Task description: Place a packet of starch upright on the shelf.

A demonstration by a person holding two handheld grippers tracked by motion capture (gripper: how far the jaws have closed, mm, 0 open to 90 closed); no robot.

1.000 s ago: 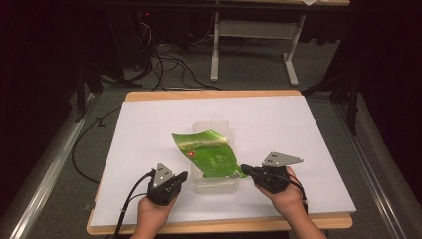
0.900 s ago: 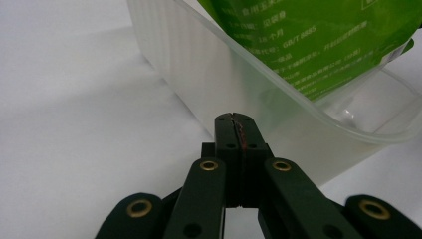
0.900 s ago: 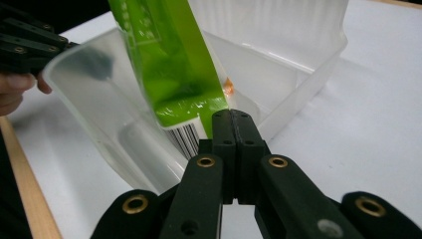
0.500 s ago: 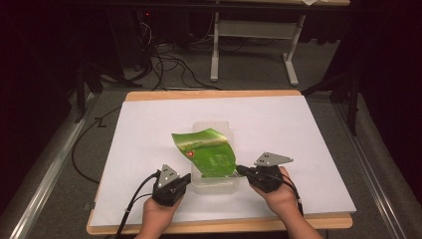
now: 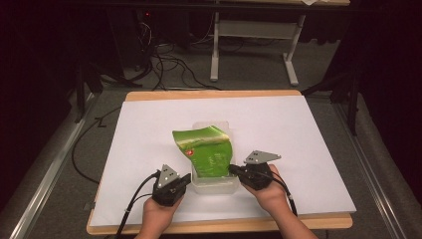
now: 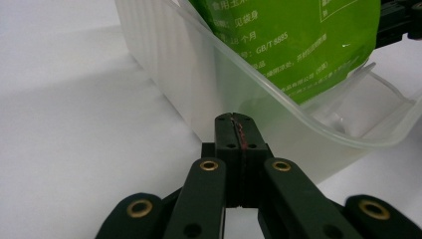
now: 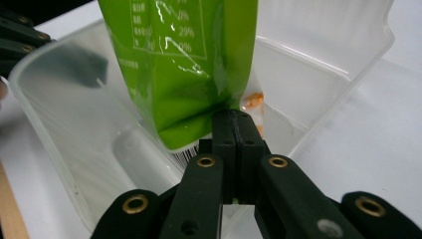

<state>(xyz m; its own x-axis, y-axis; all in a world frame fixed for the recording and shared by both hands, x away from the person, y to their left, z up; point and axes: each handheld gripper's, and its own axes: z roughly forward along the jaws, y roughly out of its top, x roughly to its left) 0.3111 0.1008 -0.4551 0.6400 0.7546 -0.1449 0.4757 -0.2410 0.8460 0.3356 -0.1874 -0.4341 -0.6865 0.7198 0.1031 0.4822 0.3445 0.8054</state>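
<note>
1. So, the green pouch was standing tilted inside a clear plastic tub near the front edge of the desk, its top leaning away from the person and over the tub's far rim.

2. Left gripper had its jaws pressed together with nothing between them. The tips sat right up against the outside wall of the tub, low down near the corner. From the high view the left gripper sat just beside the tub's left side.

3. Right gripper was pressed together too, its tips at the pouch's bottom corner. Couldn't tell from that view if it was actually pinching the edge of the film or just nudging against it. Overhead it sat at the tub's right side.

4. There was a small orange thing lying in the tub behind the pouch, too blurry to say what.

5. Handling guess: the pouch looked like thin glossy film, light and floppy, probably slippery. It'd crumple or fold over rather than hold its shape, so I'd grab it by a flat sealed edge or corner, not the puffy middle.

6. The tub looked thin-walled, light and a bit bendy, so it'd likely slide on the white surface if pushed from one side. Bracing it on the left while working the pouch from the right seemed sensible.
</note>
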